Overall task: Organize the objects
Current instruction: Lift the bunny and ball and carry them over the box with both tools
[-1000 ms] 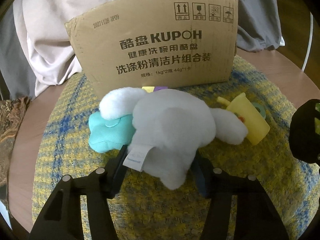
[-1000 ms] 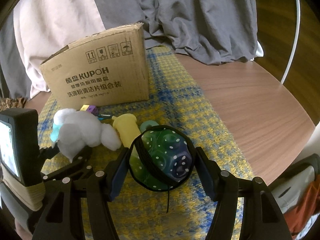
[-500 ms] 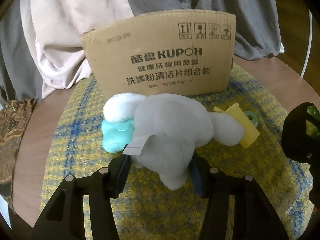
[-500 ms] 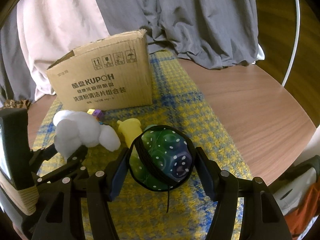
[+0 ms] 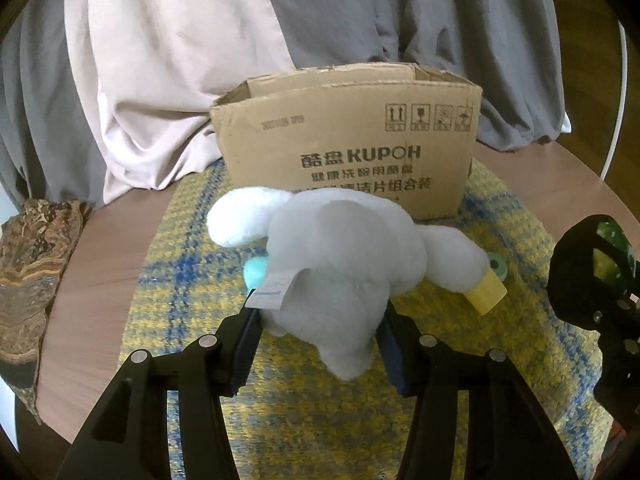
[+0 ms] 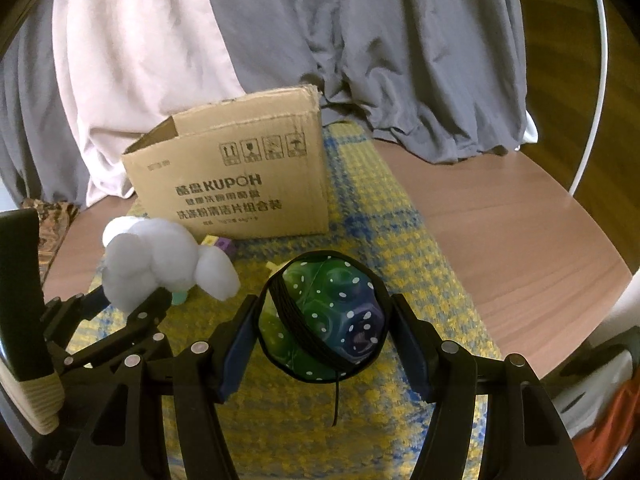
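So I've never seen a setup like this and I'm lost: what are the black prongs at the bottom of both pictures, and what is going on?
They are the jaws of two hand-held grippers; a person carries one in each hand, and a camera on each looks forward along its jaws. The left gripper is clamped on a white plush toy. The right gripper grips a green spotted ball wound with black cord. Ahead, an open cardboard box stands on a yellow and blue mat covering a round wooden table. A yellow cup lies on the mat behind the toy.

Plush toy (image 5: 332,264) now off mat (image 5: 192,280)
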{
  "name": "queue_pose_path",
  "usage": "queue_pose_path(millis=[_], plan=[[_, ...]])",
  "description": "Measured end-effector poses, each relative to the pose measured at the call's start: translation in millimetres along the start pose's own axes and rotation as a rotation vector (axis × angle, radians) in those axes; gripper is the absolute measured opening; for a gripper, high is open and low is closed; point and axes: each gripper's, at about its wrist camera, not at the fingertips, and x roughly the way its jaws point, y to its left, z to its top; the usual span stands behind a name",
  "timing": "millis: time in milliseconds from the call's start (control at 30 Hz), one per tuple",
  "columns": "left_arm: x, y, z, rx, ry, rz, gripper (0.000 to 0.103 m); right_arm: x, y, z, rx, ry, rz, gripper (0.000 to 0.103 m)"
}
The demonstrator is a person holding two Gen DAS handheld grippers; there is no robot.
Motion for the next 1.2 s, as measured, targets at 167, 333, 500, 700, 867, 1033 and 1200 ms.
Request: queue_pose_path(millis=[167, 333, 500, 700, 867, 1033, 1200], plan=[[-5, 8, 6, -0.015, -0.005, 0.006, 0.052, -6, 4, 8, -0.008, -0.02, 0.007, 0.064], [-12, 12, 15, -0.027, -0.03, 0.01, 0.052, -13, 7, 17, -0.019, -0.041, 0.01, 0.064], [-19, 16, 23, -0.037, -0.052, 0.009, 0.052, -21, 10, 28, -0.03, -0.066, 0.01, 0.064], [-25, 21, 37, -0.053, -0.078, 0.006, 0.052, -29, 16, 42, -0.047, -0.095, 0.01, 0.064], [-31, 24, 47, -0.059, -0.096, 0.004, 0.052, -32, 18, 52, -0.052, -0.11, 0.014, 0.064], [-34, 26, 57, -0.066, -0.112, -0.001, 0.052, -36, 17, 64, -0.054, -0.129, 0.015, 0.064], [-41, 27, 71, -0.069, -0.139, -0.002, 0.052, -41, 19, 78, -0.062, -0.15, 0.018, 0.064]])
